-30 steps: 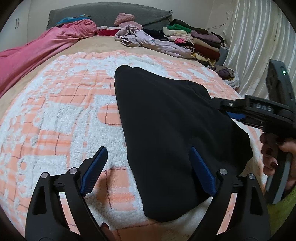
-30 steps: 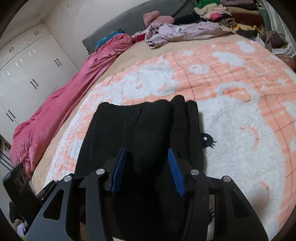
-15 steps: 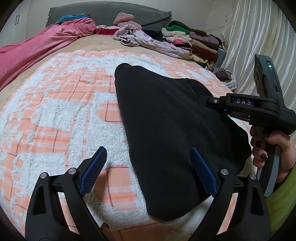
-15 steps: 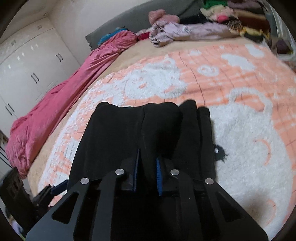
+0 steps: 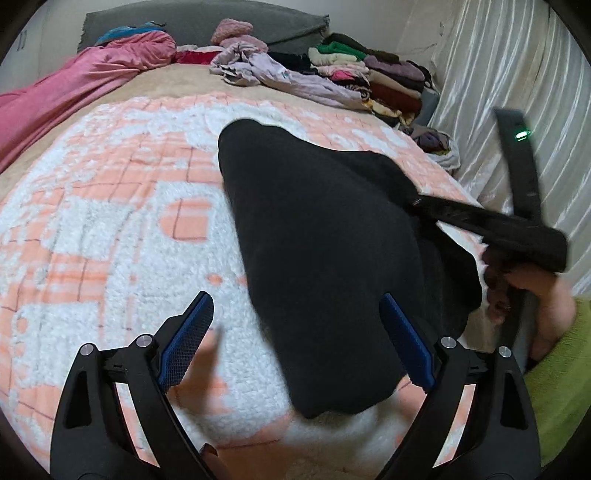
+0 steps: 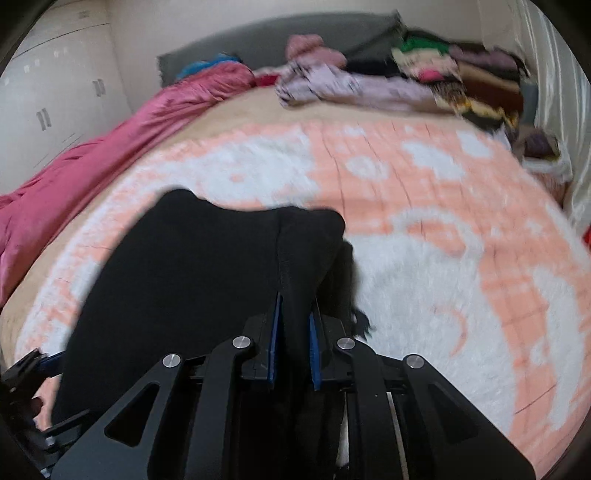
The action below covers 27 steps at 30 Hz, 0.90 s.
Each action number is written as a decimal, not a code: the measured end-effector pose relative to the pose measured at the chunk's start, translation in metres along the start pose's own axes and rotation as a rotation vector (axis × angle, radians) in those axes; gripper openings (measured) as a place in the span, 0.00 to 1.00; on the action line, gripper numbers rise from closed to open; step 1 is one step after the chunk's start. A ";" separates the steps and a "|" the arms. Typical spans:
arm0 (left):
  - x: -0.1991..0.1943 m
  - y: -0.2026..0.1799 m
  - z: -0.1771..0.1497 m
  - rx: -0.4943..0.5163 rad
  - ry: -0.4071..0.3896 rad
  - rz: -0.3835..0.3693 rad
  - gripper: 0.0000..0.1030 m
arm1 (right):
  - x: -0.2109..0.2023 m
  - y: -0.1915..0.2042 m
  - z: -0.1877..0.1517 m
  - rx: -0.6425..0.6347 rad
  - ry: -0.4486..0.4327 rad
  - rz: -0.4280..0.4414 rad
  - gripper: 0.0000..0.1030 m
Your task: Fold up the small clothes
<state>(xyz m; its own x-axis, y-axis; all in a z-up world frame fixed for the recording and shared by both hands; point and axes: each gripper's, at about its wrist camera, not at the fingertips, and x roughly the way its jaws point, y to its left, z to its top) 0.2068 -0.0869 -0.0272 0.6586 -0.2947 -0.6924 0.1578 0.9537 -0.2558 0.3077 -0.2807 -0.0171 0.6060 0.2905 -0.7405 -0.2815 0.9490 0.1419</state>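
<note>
The black garment (image 5: 325, 258) lies on the bed's peach-and-white blanket (image 5: 110, 229), running from centre toward 5 o'clock in the left wrist view. The right gripper (image 6: 293, 332) has just closed its jaws and is clenched on a raised fold of the garment. The left gripper (image 5: 295, 339) hangs released, jaws wide, over the near edge.

The bed (image 5: 110, 229) is covered by a peach-and-white fleece blanket (image 6: 424, 206). A grey headboard cushion (image 5: 288, 22) is set along its far edge. White wardrobe doors (image 6: 48, 92) are seen at left; a pale satin curtain (image 5: 491, 74) is hung at right.
</note>
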 end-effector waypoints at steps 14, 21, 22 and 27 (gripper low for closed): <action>0.001 0.010 -0.006 -0.019 0.004 -0.007 0.82 | -0.054 -0.008 -0.016 0.090 -0.105 0.130 0.29; -0.006 0.008 -0.008 -0.015 -0.008 0.001 0.82 | -0.088 -0.009 -0.050 0.104 -0.109 0.258 0.31; -0.006 0.008 -0.008 -0.017 -0.007 0.000 0.82 | -0.088 -0.008 -0.053 0.105 -0.103 0.271 0.32; -0.004 0.009 -0.008 -0.024 0.000 0.008 0.82 | -0.077 -0.003 -0.062 0.113 -0.062 0.278 0.33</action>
<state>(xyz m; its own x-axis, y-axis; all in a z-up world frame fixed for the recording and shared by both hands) 0.1994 -0.0774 -0.0324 0.6600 -0.2867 -0.6944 0.1344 0.9545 -0.2663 0.2150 -0.3132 -0.0012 0.5625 0.5445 -0.6222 -0.3607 0.8387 0.4080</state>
